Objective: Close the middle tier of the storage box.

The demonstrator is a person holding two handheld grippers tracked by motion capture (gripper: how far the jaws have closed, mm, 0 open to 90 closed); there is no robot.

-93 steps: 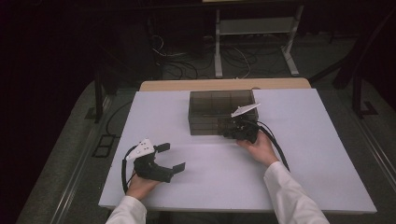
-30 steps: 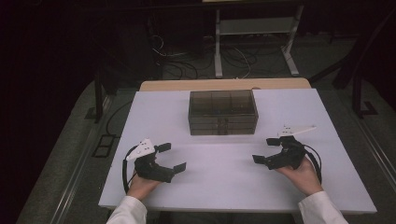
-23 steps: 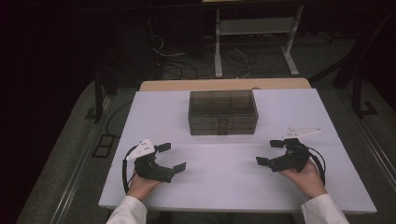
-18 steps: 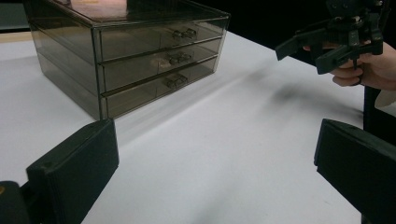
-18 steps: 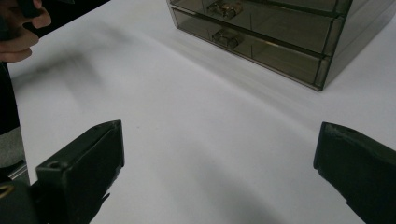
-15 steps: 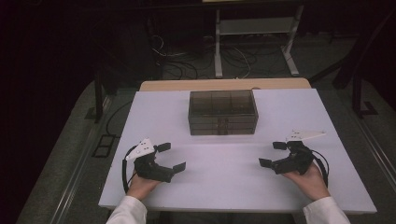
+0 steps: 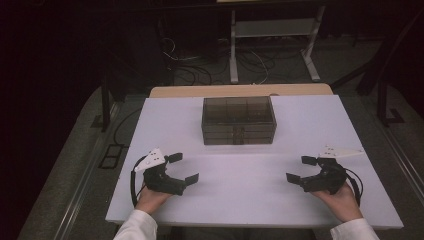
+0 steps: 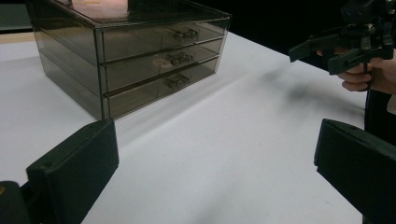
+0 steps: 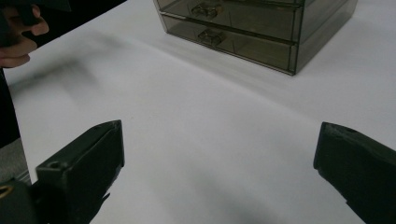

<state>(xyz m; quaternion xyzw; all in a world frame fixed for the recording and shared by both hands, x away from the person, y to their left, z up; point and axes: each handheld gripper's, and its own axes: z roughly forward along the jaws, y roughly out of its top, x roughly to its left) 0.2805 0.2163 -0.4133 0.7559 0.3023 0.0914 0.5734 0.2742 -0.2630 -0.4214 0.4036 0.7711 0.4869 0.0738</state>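
A smoky clear three-drawer box (image 7: 239, 120) stands at the back middle of the white table (image 7: 240, 200), with all its drawers pushed in. My left gripper (image 7: 183, 167) rests at the front left, open and holding nothing. At the front right my right gripper (image 7: 299, 169) is open too, well apart from the box. The left gripper view has its own gripper (image 8: 217, 172) spread wide over bare table, the box (image 8: 130, 51) ahead on the left and the other gripper (image 8: 345, 44) at the upper right. The right gripper view shows that gripper (image 9: 219, 168) wide apart, with the box (image 9: 252, 28) ahead.
A tan board (image 7: 240, 91) lies behind the table's far edge. Beyond it are cables on the dark floor (image 7: 200, 60) and a white metal stand (image 7: 272, 30). A person's hand (image 9: 18, 37) shows at the upper left of the right gripper view.
My right gripper has left the front of the drawer box and moved back to the front right of the table, still open. The left gripper has stayed in place.
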